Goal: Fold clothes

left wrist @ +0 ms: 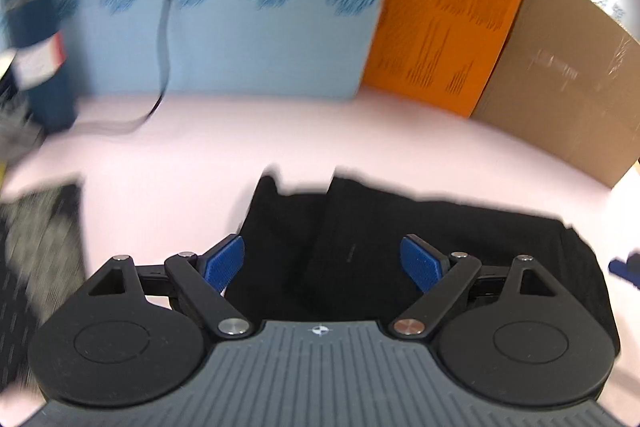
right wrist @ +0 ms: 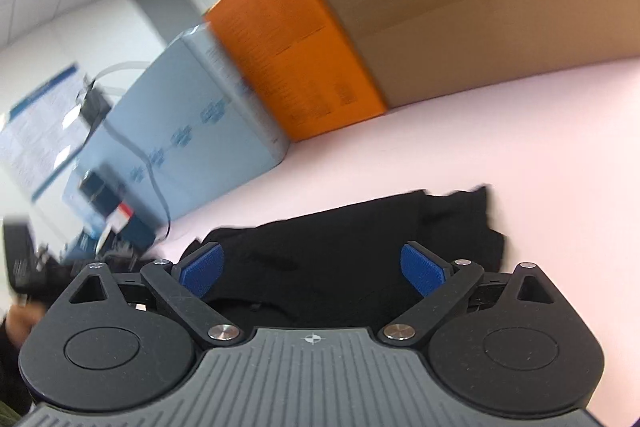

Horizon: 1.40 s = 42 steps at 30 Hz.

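In the left wrist view, your left hand-held gripper (left wrist: 322,263) has its blue-padded fingers (left wrist: 226,261) spread wide apart and grips nothing; the black, soft, rumpled fabric garment (left wrist: 360,247) lies on the pale pink table (left wrist: 240,147) directly beneath and ahead of it, running off toward the gripper's right, with a layered edge showing just beyond the fingertips. Well ahead stand a light blue printed carton (left wrist: 260,7), an orange carton (left wrist: 448,15) and a plain brown cardboard box (left wrist: 560,79); a grey patterned cloth (left wrist: 40,247) lies to the gripper's left, too blurred to identify. In the right wrist view, your right hand-held gripper (right wrist: 312,269) is likewise spread open and empty, tilted over the same black garment, which sits under it and ahead, a bunched end reaching forward to the right. The cloth looks light, limp and thin, so it will likely sag and slide rather than hold shape. You would do best to pinch a doubled edge or corner, both layers together, at each end, and keep it taut.
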{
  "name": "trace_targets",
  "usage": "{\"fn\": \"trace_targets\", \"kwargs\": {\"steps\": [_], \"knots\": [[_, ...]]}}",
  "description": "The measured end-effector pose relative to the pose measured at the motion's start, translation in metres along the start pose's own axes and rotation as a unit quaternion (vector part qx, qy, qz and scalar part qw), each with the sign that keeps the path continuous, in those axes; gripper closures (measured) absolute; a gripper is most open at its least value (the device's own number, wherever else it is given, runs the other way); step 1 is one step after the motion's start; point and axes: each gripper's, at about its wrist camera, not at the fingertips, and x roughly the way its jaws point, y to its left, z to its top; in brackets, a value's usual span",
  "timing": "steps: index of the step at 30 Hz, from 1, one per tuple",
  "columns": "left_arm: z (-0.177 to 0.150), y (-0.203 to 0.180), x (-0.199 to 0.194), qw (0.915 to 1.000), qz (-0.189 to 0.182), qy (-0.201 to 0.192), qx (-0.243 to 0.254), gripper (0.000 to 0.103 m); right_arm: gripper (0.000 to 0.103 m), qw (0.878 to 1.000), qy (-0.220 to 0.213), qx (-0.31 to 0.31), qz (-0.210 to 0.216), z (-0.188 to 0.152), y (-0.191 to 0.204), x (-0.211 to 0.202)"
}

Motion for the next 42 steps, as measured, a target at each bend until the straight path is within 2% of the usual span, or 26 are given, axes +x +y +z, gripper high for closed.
{"fn": "trace_targets", "kwargs": {"steps": [2,5,10,14,21,24,27,29,31,35,37,39,40,42], "knots": [[0.015,-0.012,0.023,0.9995,0.026,-0.004,0.018,0.019,0.006,0.999,0.019,-0.030,0.001,0.007,0.008,0.019],[0.035,-0.027,0.061,0.9955,0.081,0.019,0.047,0.020,0.003,0.997,0.044,-0.059,0.014,0.017,0.014,0.047],[0.038,-0.034,0.102,0.9856,0.124,0.065,0.094,0.020,0.003,0.997,0.069,-0.039,0.010,0.023,0.000,0.078],[0.030,-0.032,0.112,0.9812,0.138,0.074,0.113,0.016,0.003,0.996,0.086,0.002,-0.012,0.017,-0.020,0.085],[0.033,-0.041,0.096,0.9768,0.156,0.061,0.134,0.016,0.002,0.997,0.069,-0.018,-0.004,0.017,-0.026,0.052],[0.036,-0.025,0.074,0.9828,0.130,0.039,0.125,0.016,0.002,0.998,0.064,0.004,0.003,0.020,-0.045,0.025],[0.029,0.014,0.044,0.9911,0.100,0.018,0.085,0.013,0.002,0.997,0.068,0.039,0.001,0.020,-0.078,-0.007],[0.020,0.048,0.028,0.9968,0.066,0.020,0.039,0.012,0.002,0.995,0.075,0.068,-0.002,0.017,-0.104,-0.027],[0.008,0.080,0.018,0.9991,0.017,0.039,-0.005,0.012,0.002,0.991,0.082,0.106,0.007,0.013,-0.126,-0.041],[-0.019,0.116,0.001,0.9941,-0.073,0.058,-0.056,0.012,0.002,0.983,0.104,0.148,0.030,0.009,-0.155,-0.055],[-0.027,0.124,0.001,0.9842,-0.140,0.073,-0.080,0.012,0.000,0.980,0.105,0.159,0.054,0.007,-0.163,-0.053],[-0.032,0.121,0.009,0.9727,-0.186,0.099,-0.096,0.012,0.000,0.978,0.101,0.166,0.076,0.007,-0.166,-0.048],[-0.033,0.115,0.014,0.9707,-0.194,0.105,-0.096,0.012,0.000,0.978,0.104,0.162,0.085,0.009,-0.163,-0.041],[-0.030,0.101,0.021,0.9744,-0.191,0.092,-0.075,0.005,0.000,0.977,0.114,0.146,0.105,0.014,-0.154,-0.023]]}}
